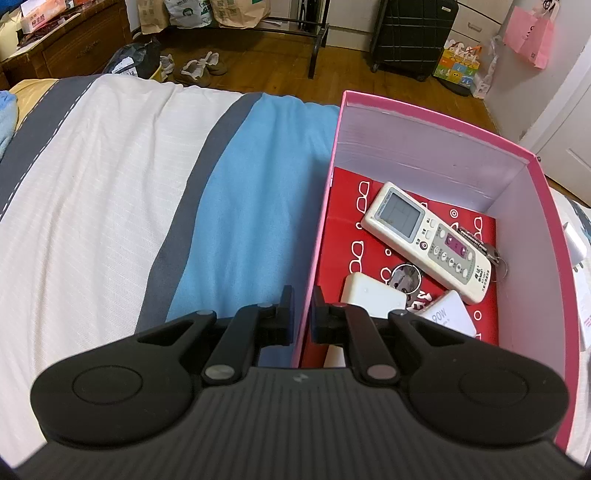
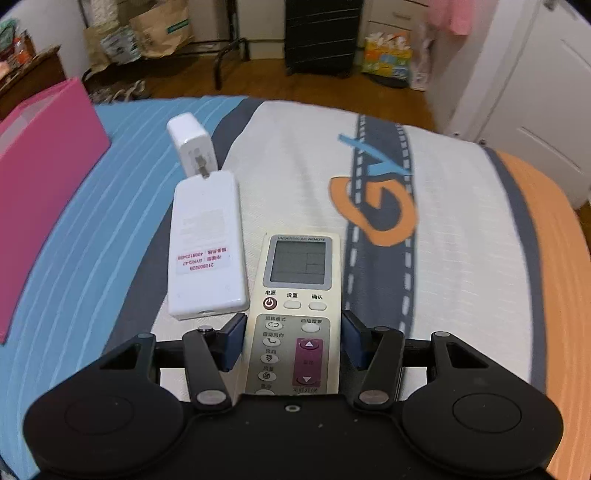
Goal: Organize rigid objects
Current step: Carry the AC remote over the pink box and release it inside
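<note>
A pink box (image 1: 436, 110) stands on the bed. Its left wall runs between the pads of my left gripper (image 1: 302, 312), which is shut on it. Inside lie a beige remote (image 1: 428, 240), keys (image 1: 489, 253), a white adapter (image 1: 371, 295) and a white 90W charger (image 1: 448, 315) on a red patterned bottom. In the right wrist view a second beige remote (image 2: 297, 273) lies face up on the bedspread. My right gripper (image 2: 293, 341) straddles its lower half with both pads against its sides. Left of it lie a flat white device (image 2: 207, 251), label up, and a white plug charger (image 2: 192, 144).
The pink box (image 2: 44, 184) stands at the left in the right wrist view. The bed's far edge drops to a wooden floor with shoes (image 1: 199, 66), a black suitcase (image 1: 410, 33), paper bags (image 1: 236, 13) and a white door (image 2: 535, 110).
</note>
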A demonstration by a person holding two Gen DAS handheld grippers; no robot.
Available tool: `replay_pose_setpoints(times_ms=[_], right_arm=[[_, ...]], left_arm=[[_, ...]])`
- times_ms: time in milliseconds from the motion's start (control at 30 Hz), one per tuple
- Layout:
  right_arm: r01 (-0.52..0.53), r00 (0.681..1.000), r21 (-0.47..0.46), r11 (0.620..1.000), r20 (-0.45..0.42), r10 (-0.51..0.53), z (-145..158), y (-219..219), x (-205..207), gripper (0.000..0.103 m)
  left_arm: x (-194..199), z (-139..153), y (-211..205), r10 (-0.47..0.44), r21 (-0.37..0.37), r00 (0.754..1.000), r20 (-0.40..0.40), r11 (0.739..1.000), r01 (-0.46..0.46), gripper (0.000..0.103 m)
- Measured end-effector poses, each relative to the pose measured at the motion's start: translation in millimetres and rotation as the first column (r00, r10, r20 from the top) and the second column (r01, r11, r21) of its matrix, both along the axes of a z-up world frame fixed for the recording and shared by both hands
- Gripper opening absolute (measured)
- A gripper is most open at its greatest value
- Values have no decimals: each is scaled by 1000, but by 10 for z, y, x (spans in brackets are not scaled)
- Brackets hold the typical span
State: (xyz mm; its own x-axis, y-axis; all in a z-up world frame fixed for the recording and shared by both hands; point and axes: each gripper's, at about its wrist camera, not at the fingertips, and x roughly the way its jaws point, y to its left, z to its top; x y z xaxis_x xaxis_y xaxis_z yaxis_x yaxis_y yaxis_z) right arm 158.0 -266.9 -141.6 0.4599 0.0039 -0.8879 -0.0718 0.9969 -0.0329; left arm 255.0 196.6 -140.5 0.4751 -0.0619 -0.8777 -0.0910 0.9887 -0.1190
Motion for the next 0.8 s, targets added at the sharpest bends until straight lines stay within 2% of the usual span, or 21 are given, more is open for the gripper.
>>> replay_pose_setpoints(times_ms=[167, 333, 467, 567, 633, 700, 800], right_arm=[[43, 998, 15, 999, 41, -43, 194, 19, -90, 59], [60, 991, 145, 988, 112, -76, 431, 164, -225, 59], [-48, 977, 248, 968, 215, -7, 760, 467, -357, 59], [-140, 963, 322, 936, 263, 54, 1001, 761, -359, 59], [-198, 960, 373, 906, 261, 102, 1098, 1040, -285, 59], [-234, 963, 445, 865, 231, 142, 1122, 1331, -135, 59], [-228, 973, 536, 813, 147, 176, 1020, 1789, 150, 59]], left_arm=[[4, -1, 9, 2, -3, 1000, -1, 1000, -2, 7], [9, -6, 24, 11, -23, 1000, -7, 1000, -11, 8], [-1, -9, 13, 13, -21, 1000, -3, 1000, -13, 7], [-10, -8, 20, 10, -25, 1000, 7, 1000, -10, 6], [-14, -7, 23, 9, -31, 1000, 8, 999, -9, 5], [-19, -9, 14, 5, -27, 1000, 11, 1000, -5, 5], [-26, -9, 23, 1, -29, 1000, 16, 1000, -1, 5]])
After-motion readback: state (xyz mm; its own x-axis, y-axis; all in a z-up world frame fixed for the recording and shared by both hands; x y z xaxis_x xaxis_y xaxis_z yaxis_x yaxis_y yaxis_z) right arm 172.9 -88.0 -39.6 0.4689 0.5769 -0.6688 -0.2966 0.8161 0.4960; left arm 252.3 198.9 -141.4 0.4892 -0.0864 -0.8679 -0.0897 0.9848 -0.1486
